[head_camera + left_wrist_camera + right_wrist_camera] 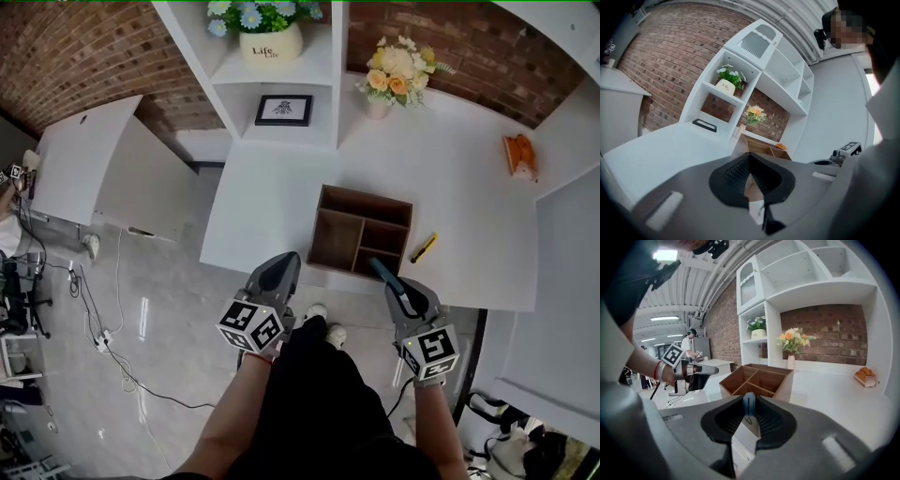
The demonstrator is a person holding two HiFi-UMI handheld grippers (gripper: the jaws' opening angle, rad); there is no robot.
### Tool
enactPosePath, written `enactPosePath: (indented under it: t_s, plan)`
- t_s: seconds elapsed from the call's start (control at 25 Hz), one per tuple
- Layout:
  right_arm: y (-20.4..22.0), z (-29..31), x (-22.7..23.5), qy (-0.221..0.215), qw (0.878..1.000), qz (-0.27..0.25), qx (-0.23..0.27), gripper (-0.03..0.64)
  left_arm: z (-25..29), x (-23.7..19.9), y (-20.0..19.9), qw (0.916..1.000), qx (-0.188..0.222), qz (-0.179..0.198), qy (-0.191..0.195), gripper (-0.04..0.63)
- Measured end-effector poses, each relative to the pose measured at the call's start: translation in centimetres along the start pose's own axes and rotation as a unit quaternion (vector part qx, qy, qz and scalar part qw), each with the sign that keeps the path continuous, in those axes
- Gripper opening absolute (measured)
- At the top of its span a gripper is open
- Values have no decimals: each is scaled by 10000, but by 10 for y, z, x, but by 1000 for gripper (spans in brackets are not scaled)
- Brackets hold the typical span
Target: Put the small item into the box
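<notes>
Jaws of your right gripper pinch a thin blue small item, possibly a pen seen end-on, just at the near edge of the wooden box on the white table. Your left gripper is pressed together on nothing, near the box's near-left corner.

Small item: thin, blue, rounded top, standing on edge, pinched between the right gripper jaws with its top poking just past the tips. Box: open-top, wooden, split by inner dividers into several compartments, sitting upright just ahead of that gripper's tip; ahead and to the right of the left gripper.
</notes>
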State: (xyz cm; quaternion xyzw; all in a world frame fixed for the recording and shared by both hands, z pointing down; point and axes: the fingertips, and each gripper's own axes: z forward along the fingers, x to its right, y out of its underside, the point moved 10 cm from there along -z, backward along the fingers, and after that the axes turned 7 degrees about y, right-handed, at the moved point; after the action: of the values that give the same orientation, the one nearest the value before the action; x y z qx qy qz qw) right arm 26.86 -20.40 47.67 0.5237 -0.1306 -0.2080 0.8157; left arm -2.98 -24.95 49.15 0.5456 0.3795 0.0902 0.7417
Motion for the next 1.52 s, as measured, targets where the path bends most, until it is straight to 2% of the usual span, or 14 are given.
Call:
enactPosePath:
  t_s: [0.36, 1.24, 1.52]
  plan:
    - [1, 15, 2, 48, 9996, 92, -278, 69, 10, -20, -6, 9999, 40, -102, -93, 3]
    - [-3, 22, 0, 115, 9990, -209, -375, 72, 10, -32, -3, 9996, -69, -213, -144, 3]
    - [-3, 23, 1, 120, 9994, -90, -307, 71, 7, -33, 0, 9996, -120, -210, -174, 3]
